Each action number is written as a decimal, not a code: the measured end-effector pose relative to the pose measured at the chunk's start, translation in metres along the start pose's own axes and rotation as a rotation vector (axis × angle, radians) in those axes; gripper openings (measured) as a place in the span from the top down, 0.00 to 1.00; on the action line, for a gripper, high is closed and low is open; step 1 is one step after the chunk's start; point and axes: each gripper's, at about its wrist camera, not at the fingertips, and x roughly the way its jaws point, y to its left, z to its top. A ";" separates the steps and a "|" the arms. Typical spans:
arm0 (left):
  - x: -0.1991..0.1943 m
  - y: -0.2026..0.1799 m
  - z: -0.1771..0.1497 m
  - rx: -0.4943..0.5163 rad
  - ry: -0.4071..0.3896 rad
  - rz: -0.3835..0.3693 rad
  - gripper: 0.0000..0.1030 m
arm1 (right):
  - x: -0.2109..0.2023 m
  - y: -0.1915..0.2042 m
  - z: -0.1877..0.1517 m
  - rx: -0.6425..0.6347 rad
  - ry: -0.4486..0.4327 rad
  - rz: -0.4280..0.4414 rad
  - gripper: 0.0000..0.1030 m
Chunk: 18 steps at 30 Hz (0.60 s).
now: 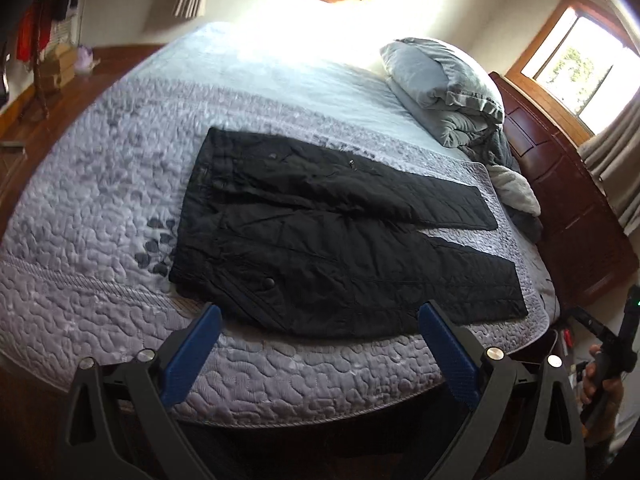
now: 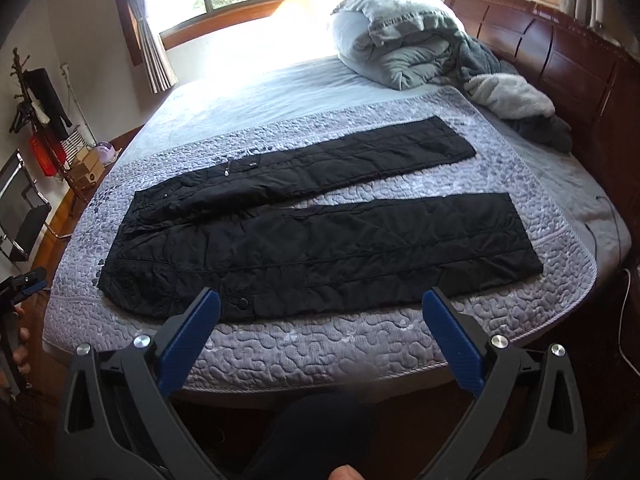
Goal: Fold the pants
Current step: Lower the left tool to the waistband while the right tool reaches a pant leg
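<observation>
Black quilted pants (image 1: 320, 240) lie flat and unfolded on the bed, waistband to the left, both legs spread apart and reaching right. In the right wrist view the same pants (image 2: 312, 240) fill the middle of the quilt. My left gripper (image 1: 320, 314) hovers open above the near edge of the bed, just short of the pants' near leg, holding nothing. My right gripper (image 2: 320, 300) is open too, level with the near hem of the pants, empty. A hand holding the other gripper shows at each view's edge.
The grey quilted bedspread (image 1: 100, 208) covers the bed. A bundled grey duvet (image 2: 392, 36) and a fleece blanket (image 2: 512, 96) lie by the dark wooden headboard (image 2: 560, 52). Wooden floor, a clothes rack (image 2: 40, 112) and boxes stand to the left. A knee shows below.
</observation>
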 end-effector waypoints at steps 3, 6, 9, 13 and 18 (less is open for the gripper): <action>0.054 0.067 0.011 -0.246 0.176 -0.057 0.03 | 0.044 -0.029 -0.006 0.077 0.075 0.034 0.02; 0.095 0.116 0.012 -0.387 0.215 -0.047 0.04 | 0.079 -0.053 -0.012 0.164 0.135 0.079 0.02; 0.124 0.140 0.014 -0.460 0.224 -0.024 0.04 | 0.098 -0.065 -0.019 0.215 0.154 0.095 0.02; 0.150 0.148 0.013 -0.524 0.226 -0.011 0.04 | 0.120 -0.081 -0.026 0.254 0.180 0.105 0.02; 0.161 0.143 0.014 -0.574 0.189 0.017 0.07 | 0.145 -0.120 -0.029 0.330 0.212 0.114 0.03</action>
